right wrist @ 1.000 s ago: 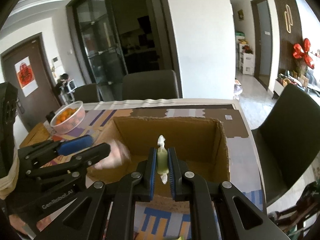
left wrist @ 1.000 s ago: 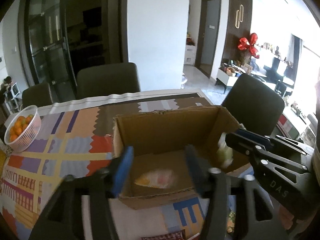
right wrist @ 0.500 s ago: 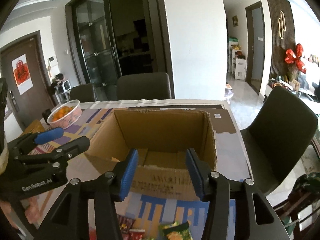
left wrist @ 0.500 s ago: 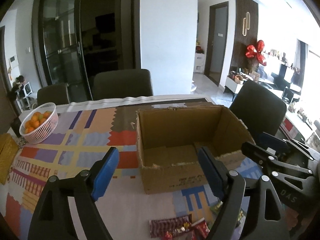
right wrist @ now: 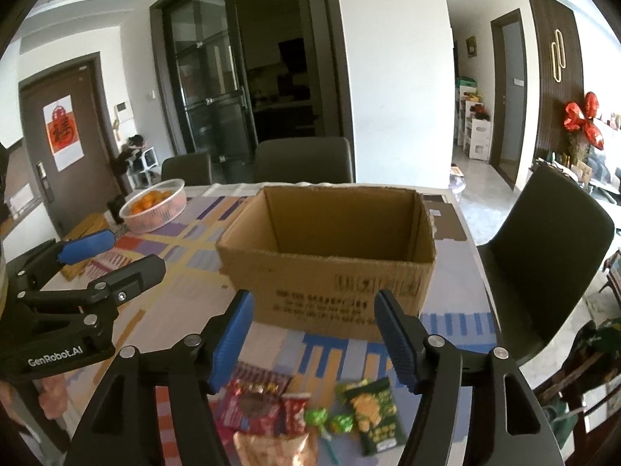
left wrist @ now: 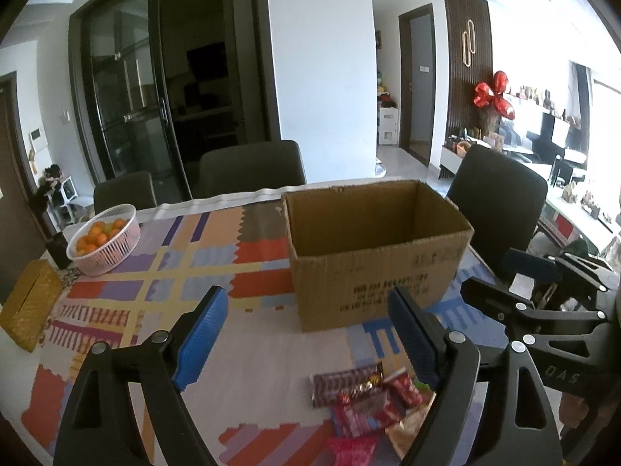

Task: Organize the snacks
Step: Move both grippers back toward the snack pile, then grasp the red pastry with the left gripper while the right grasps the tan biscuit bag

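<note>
Both tools share one build. The left gripper (left wrist: 306, 334) has matte black plastic arms with triangular cut-outs, silver round screws at the pivots, and two long fingers faced with ribbed blue pads (left wrist: 202, 338). Seen from the right wrist camera, its black body carries white "GenRobot.AI" lettering. The right gripper (right wrist: 312, 336) has the same black skeletal arms, silver screws and ribbed blue pads (right wrist: 396, 338); from the left wrist camera its side shows embossed letters reading "DAS" upside down.

Sunlit dining room, dark chairs (right wrist: 543, 248)
</note>
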Motion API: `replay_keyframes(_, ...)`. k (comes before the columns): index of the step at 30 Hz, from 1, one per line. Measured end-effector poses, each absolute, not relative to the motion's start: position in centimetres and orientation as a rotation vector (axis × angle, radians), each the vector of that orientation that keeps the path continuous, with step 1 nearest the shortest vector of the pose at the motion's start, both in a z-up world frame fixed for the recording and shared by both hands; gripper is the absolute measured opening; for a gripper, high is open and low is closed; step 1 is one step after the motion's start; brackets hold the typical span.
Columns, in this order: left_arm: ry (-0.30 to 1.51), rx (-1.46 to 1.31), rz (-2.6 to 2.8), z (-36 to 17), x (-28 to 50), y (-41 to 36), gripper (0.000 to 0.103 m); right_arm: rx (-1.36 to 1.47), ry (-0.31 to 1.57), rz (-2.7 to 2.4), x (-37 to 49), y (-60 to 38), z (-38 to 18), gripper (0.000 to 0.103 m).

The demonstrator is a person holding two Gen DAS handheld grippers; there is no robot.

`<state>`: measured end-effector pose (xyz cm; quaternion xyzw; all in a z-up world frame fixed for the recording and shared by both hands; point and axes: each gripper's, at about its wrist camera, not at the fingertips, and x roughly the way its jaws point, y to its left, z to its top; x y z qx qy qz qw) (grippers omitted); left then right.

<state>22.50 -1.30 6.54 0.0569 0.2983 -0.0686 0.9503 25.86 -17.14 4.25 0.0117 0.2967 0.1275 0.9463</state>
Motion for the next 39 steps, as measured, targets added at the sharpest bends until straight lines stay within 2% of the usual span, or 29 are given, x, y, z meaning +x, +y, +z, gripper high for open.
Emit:
replay_keyframes(6, 0.625, 0.14, -0.139, 5.6, 20.1, -1.5, 0.088, 0.026, 0.623, 0.289, 23.5, -16.7, 3.4, 0.074)
replay_keyframes(25, 0.827, 0.17, -0.163, -1.2, 16.2, -1.7, 0.089, -0.011, 0.801, 0.345, 19.7, -15.8, -1.9, 0.074)
replay_keyframes(39, 0.991, 0.152, -0.183, -6.4, 16.7, -1.4, 0.089, -0.021, 0.966, 0.357, 19.9, -15.2, -7.3, 0.074)
